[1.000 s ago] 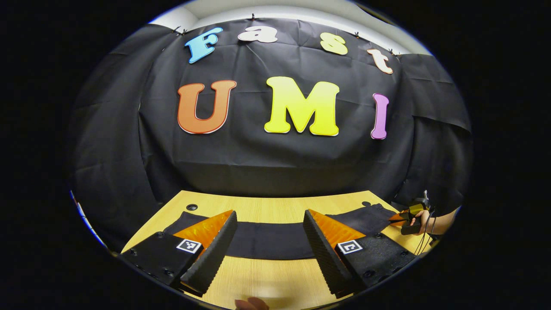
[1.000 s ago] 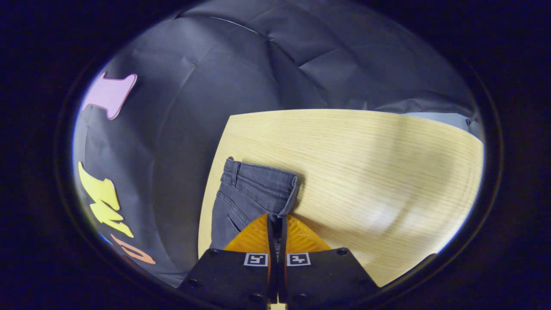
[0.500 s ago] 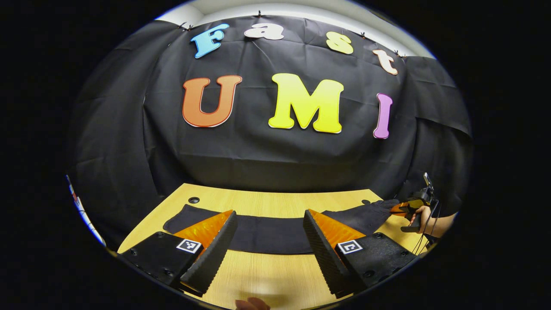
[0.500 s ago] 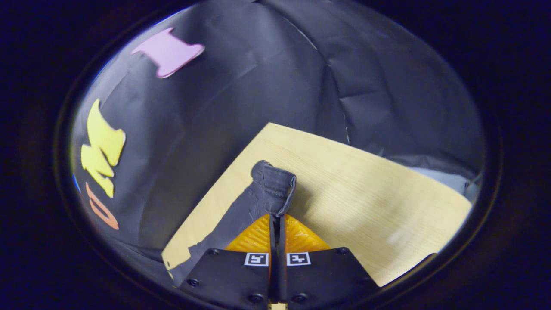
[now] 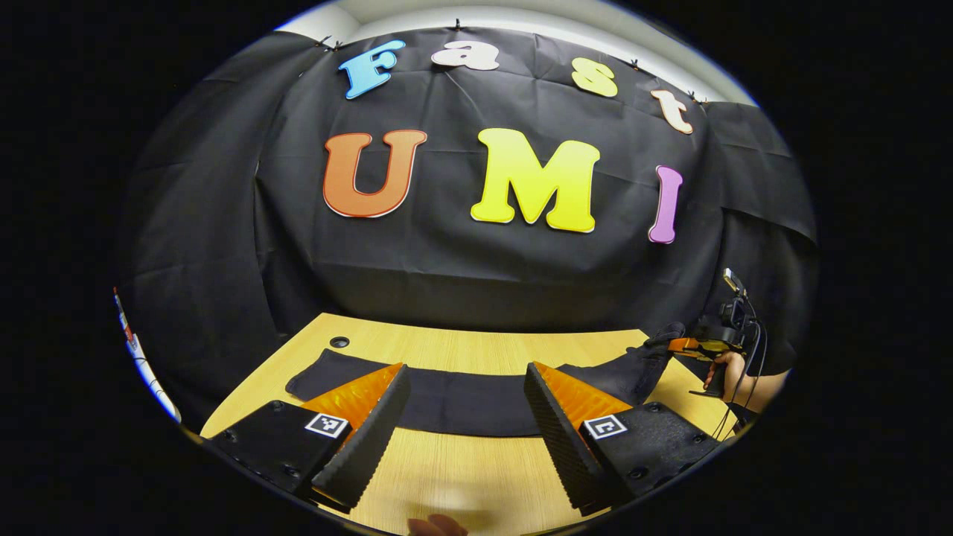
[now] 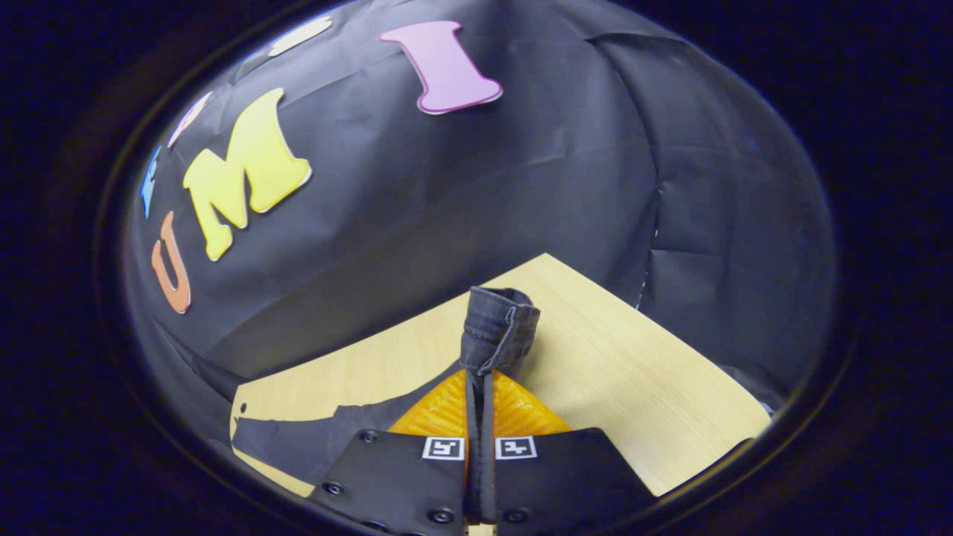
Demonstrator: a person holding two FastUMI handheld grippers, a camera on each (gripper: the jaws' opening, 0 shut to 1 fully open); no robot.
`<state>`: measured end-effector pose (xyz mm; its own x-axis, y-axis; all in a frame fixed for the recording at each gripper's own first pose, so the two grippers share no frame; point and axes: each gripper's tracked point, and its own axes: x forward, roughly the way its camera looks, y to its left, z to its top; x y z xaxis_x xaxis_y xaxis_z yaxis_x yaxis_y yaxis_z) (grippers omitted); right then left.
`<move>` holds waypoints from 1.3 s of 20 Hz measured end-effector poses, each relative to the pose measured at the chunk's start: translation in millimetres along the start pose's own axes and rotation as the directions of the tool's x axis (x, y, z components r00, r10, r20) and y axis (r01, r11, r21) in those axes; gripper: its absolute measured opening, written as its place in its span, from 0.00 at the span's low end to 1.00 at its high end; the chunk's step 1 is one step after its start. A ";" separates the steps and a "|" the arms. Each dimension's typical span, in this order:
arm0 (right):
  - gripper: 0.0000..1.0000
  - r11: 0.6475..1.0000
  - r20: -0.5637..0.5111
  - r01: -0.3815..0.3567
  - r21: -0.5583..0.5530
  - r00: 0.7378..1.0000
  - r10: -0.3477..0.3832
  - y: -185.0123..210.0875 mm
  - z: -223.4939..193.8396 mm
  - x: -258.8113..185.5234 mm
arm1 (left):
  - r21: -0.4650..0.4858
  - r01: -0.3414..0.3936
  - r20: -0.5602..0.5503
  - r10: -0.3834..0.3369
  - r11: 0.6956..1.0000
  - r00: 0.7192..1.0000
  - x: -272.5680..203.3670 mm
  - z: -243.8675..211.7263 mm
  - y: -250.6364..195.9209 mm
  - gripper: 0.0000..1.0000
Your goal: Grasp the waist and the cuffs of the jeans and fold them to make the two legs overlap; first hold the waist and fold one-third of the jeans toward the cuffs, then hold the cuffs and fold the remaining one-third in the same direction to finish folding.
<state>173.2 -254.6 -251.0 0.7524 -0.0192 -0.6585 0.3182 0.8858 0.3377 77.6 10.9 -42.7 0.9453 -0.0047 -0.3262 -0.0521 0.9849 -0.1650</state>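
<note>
Jeans, one pair of dark charcoal denim jeans, lay stretched flat in a long band across the pale wood-grain surface, and the fabric looked soft and matte against the streaked timber. In the left gripper view the left hand-held gripper hovered above the near edge with its two ribbed, wedge-shaped fingers spread wide, nothing between them, the middle of the jeans lying just beyond and between the tips. Off at the far right end, the right hand-held gripper sat in a person's hand, lifting the waist end clear of the surface.

In the right gripper view, the right hand-held gripper had both fingers pinched tight on the stitched waistband, a thick seamed hem that stood bunched and upright just past the tips. The rest of the jeans trailed away to the left, flat on the surface. One round cable hole showed in the surface's far left corner, beside the cuff end.
</note>
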 end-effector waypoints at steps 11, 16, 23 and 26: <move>0.03 0.977 0.001 -0.160 -0.142 0.987 0.162 109.3 -26.7 -32.4 | -0.020 -0.015 -0.013 0.015 1.000 1.000 -11.0 -6.0 12.7 0.99; 0.00 0.965 -0.012 -0.200 -0.172 0.979 0.201 146.0 -44.7 -38.6 | -0.047 -0.031 -0.023 0.030 0.998 0.999 -15.3 -10.0 22.2 0.99; 0.01 0.936 -0.070 -0.283 -0.211 0.959 0.274 204.7 -88.5 -42.3 | -0.039 -0.063 -0.001 0.063 0.997 0.998 -27.7 -4.4 38.0 0.99; 0.01 0.921 -0.094 -0.315 -0.227 0.949 0.302 226.3 -107.3 -42.8 | -0.023 -0.071 0.007 0.071 0.997 0.997 -33.0 -0.7 43.8 0.99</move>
<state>151.1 -3.6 -218.5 0.7558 0.2925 -0.5858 -0.0750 0.9274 0.3664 43.9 54.1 -39.8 0.9412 0.0669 -0.3311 -0.1267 0.9785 -0.1626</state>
